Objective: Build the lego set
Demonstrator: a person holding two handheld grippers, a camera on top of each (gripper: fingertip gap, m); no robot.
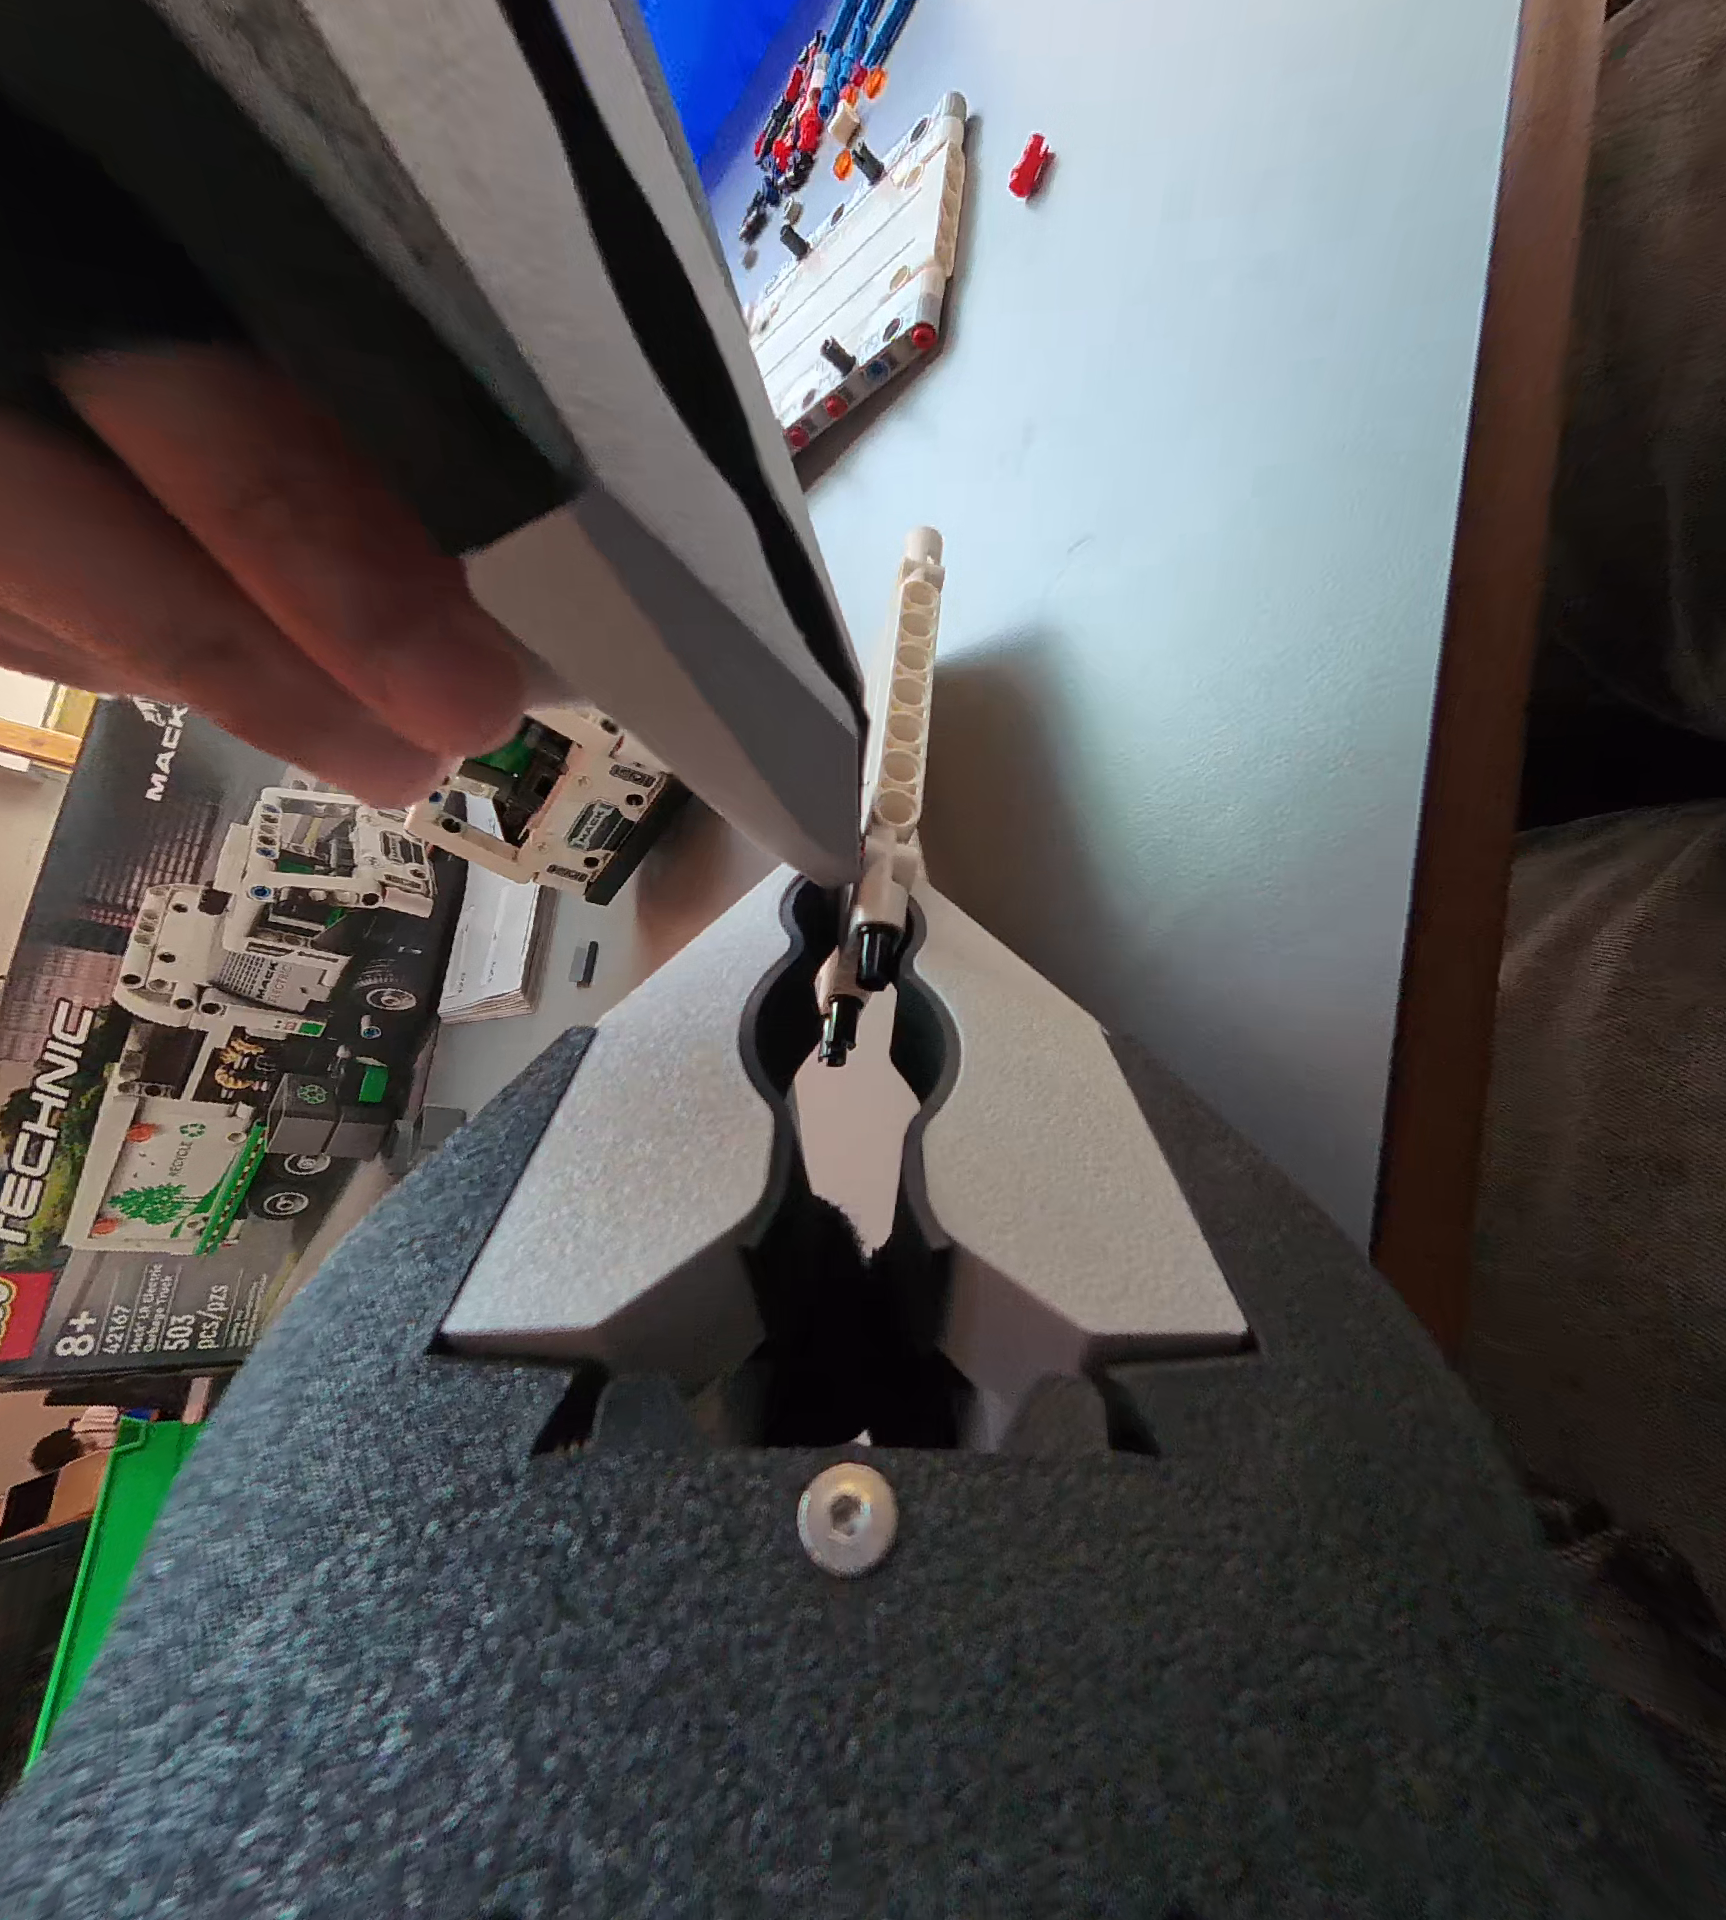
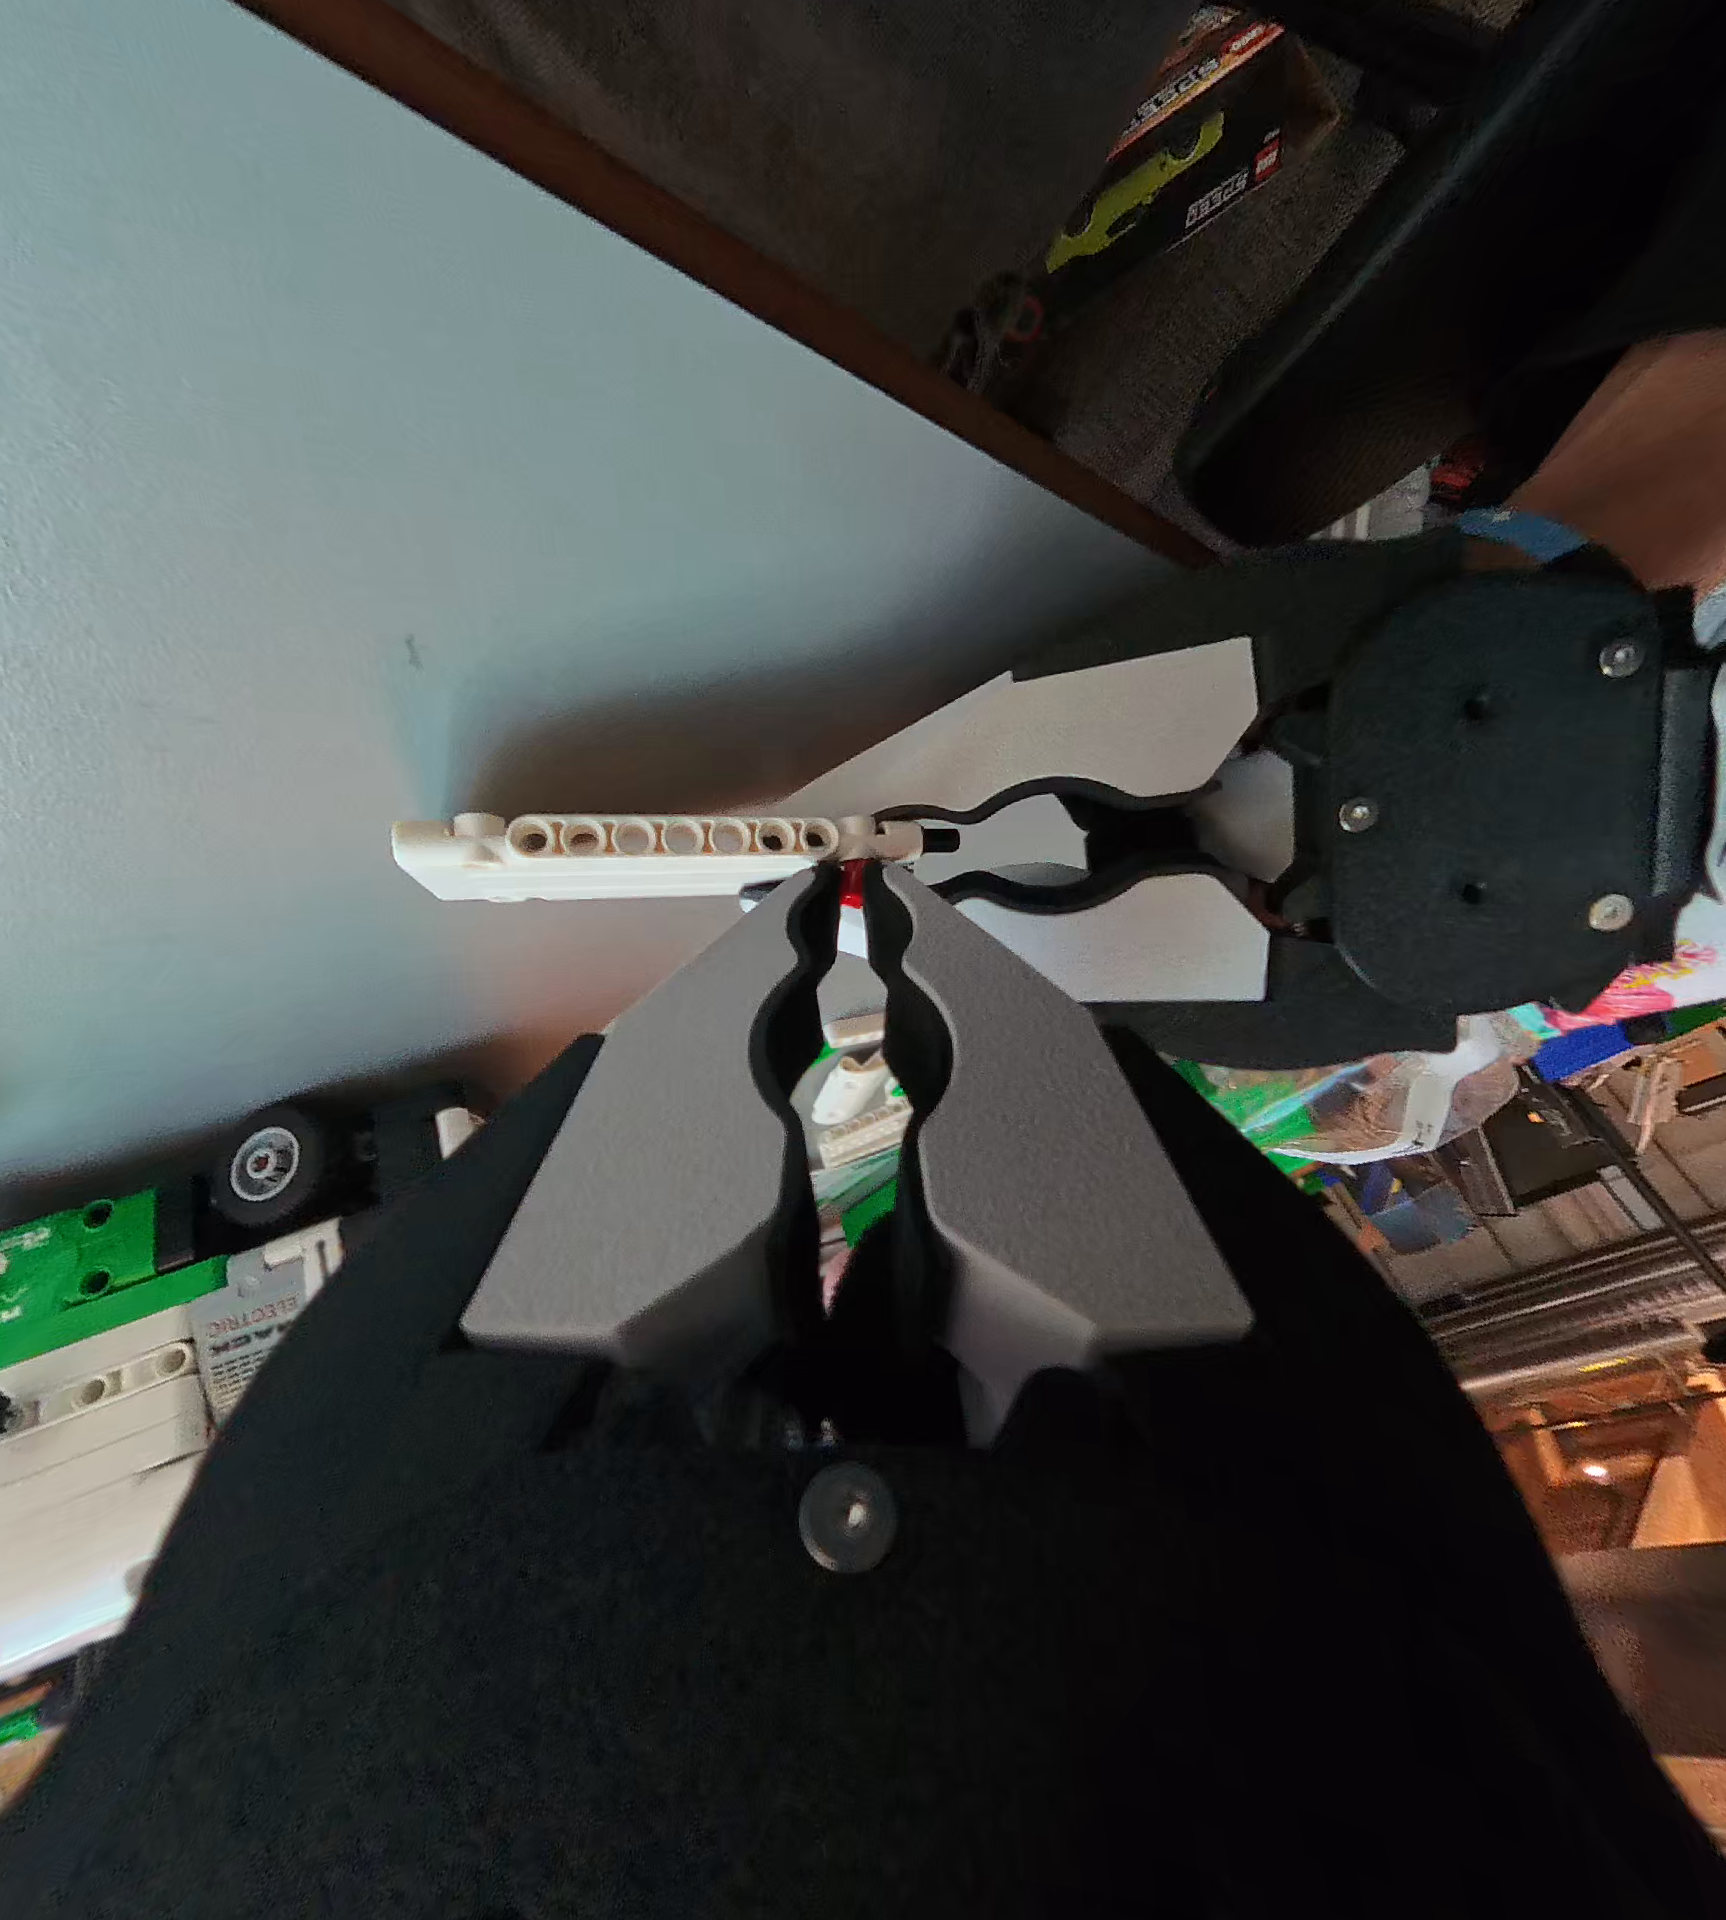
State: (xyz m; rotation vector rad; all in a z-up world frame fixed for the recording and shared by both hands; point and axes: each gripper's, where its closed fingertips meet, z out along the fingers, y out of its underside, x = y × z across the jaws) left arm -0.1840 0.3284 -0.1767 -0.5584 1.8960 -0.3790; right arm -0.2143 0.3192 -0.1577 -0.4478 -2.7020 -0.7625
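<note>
White beam [image 2: 630, 862]: long, flat toy-brick piece w/ a row of round holes along one edge, a knobbed connector at one end, black pins [image 1: 864, 971] sticking out the other end. Held in the air above the pale tabletop [image 1: 1202, 520], not resting on it.

Left claw [image 1: 874, 894] comes in level, along the beam's length; its fingers are nearly closed, tips pinching the beam's pin end, pins poking back into the gap between the fingers. In the right wrist view the same claw enters from the right side.

Right claw [image 2: 846, 894] comes in across the beam, roughly at right angles to the left one. Narrow gap, tips closed on a small red pin [image 2: 851, 888] set against the beam's underside at the connector, right next to the left claw's tips. A hand [image 1: 163, 603] grips its body.

Around: white panel [image 1: 869, 291] w/ loose small parts [image 1: 807, 114] further off on the tabletop, lone red piece [image 1: 1030, 166] beside it, set box [image 1: 111, 1091], part-built cab [image 1: 547, 810], booklet [image 1: 495, 956].
</note>
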